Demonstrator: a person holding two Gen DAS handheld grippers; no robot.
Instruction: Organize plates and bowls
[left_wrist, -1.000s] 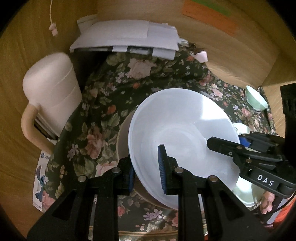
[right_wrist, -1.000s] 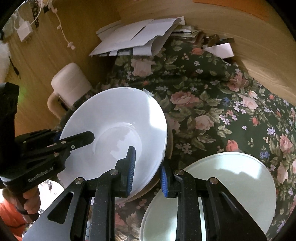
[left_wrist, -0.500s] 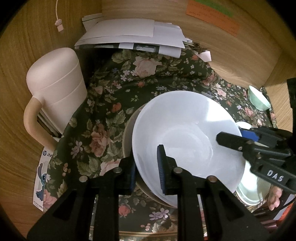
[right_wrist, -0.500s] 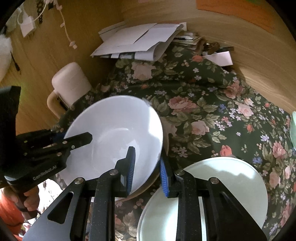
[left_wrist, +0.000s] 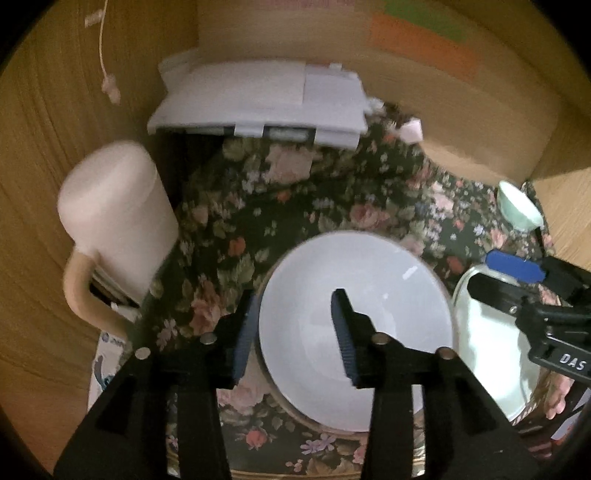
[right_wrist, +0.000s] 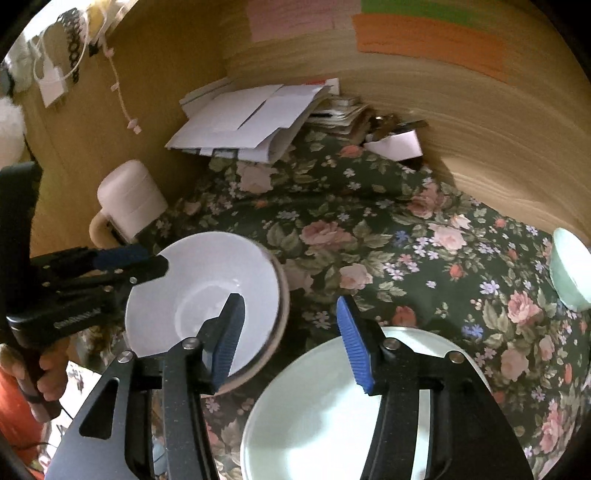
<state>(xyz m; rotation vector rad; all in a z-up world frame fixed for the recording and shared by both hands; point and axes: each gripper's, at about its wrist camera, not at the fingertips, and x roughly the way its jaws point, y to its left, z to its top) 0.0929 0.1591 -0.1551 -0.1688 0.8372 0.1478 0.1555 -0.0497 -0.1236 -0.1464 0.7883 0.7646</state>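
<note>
A white bowl (left_wrist: 362, 295) (right_wrist: 199, 291) sits level, nested in a tan-rimmed dish (right_wrist: 283, 295) on the floral cloth (left_wrist: 332, 192). My left gripper (left_wrist: 293, 332) straddles the bowl's left rim; its jaws are opening and the pads stand off the rim. My right gripper (right_wrist: 291, 343) hangs a little above the bowl's right rim, jaws opening, with one pad over the bowl and the other outside it. Neither grips anything. A pale green plate (right_wrist: 325, 413) (left_wrist: 487, 350) lies just right of the bowl, under the right gripper.
A small green bowl (right_wrist: 569, 273) (left_wrist: 517, 206) stands at the far right. A pink jug (left_wrist: 114, 214) (right_wrist: 129, 199) stands left of the bowl. White papers (left_wrist: 258, 99) (right_wrist: 251, 118) are stacked against the wooden back wall. A hand (right_wrist: 44, 376) holds the left gripper.
The white bowl, held tilted by both grippers, has come down level into the tan-rimmed dish. Both pairs of jaws have spread off its rim, and the right gripper has drawn up and back.
</note>
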